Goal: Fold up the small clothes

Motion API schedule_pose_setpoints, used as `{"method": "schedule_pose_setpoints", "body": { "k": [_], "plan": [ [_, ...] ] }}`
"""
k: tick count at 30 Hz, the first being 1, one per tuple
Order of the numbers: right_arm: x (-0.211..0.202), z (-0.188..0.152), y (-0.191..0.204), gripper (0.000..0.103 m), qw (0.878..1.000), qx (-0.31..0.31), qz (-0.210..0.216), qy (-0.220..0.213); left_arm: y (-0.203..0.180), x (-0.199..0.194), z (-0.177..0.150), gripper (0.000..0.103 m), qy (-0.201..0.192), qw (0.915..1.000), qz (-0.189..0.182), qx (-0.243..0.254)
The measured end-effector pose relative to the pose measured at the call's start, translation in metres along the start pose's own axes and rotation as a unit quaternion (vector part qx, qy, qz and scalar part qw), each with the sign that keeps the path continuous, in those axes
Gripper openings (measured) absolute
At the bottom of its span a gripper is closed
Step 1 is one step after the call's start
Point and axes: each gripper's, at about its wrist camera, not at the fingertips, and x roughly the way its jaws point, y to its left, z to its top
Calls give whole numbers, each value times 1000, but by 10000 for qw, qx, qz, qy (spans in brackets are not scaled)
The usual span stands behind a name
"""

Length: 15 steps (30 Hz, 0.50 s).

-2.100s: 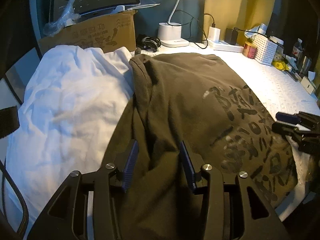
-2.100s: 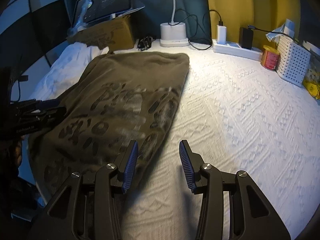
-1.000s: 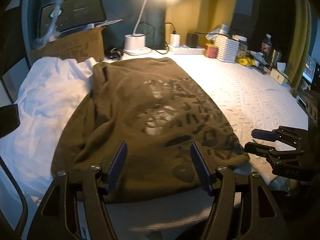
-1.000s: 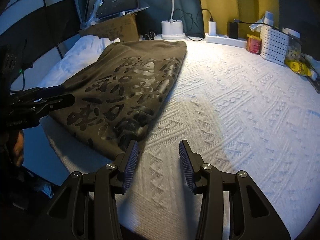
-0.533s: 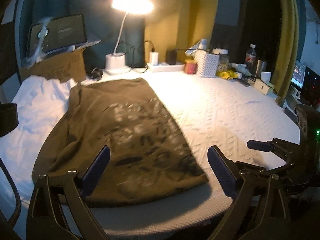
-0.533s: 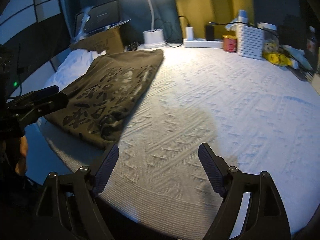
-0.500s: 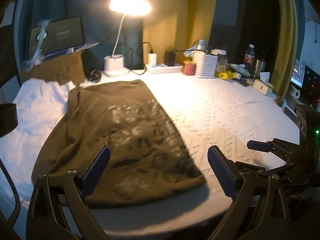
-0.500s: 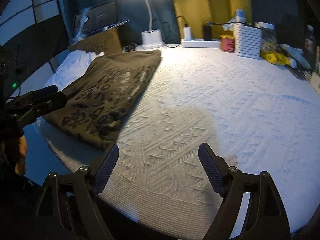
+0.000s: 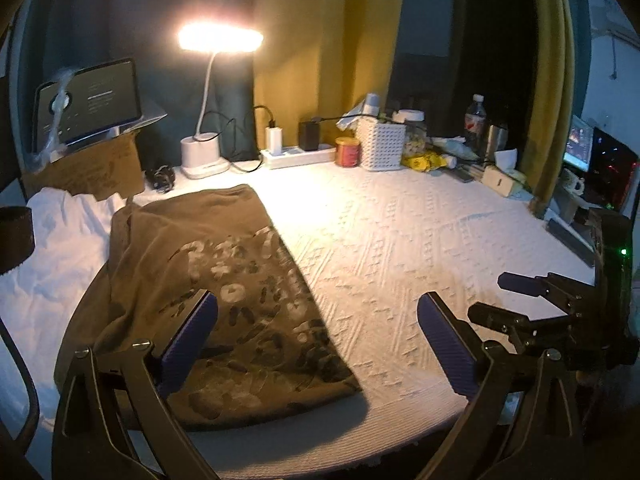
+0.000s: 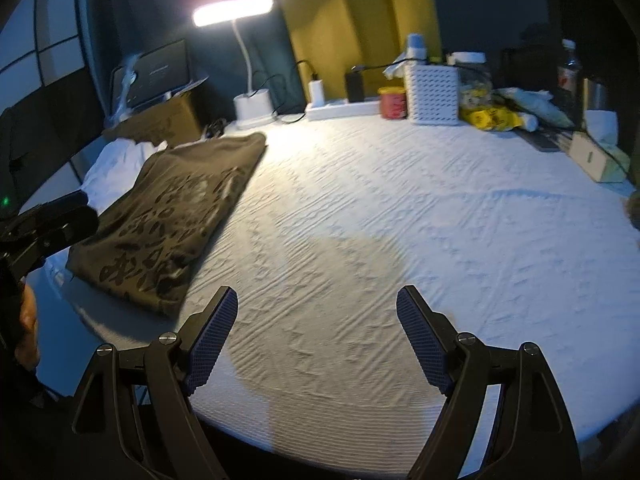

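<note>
A folded olive-brown shirt with a dark print lies on the left side of the white textured table cover; it also shows in the right wrist view. White clothes lie left of it. My left gripper is open and empty, held above the shirt's near right edge. My right gripper is open and empty above the bare cover near the front edge. The right gripper also shows in the left wrist view.
A lit desk lamp, a cardboard box with a tablet on it, a power strip, a red tin, a white basket and bottles line the back edge.
Both grippers have opened wide and pulled back and up from the shirt. The shirt lies folded and released on the left of the cover.
</note>
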Motion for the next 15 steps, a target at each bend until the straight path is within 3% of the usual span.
{"method": "schedule_pose_setpoints", "body": {
  "k": [4, 15],
  "plan": [
    [-10, 7, -7, 84, 9999, 1, -90, -99, -5, -5, 7, 99, -115, 9998, -181, 46],
    [-40, 29, -18, 84, 9980, -97, -482, -402, -8, -23, 31, 101, -674, 9972, -27, 317]
  ]
}}
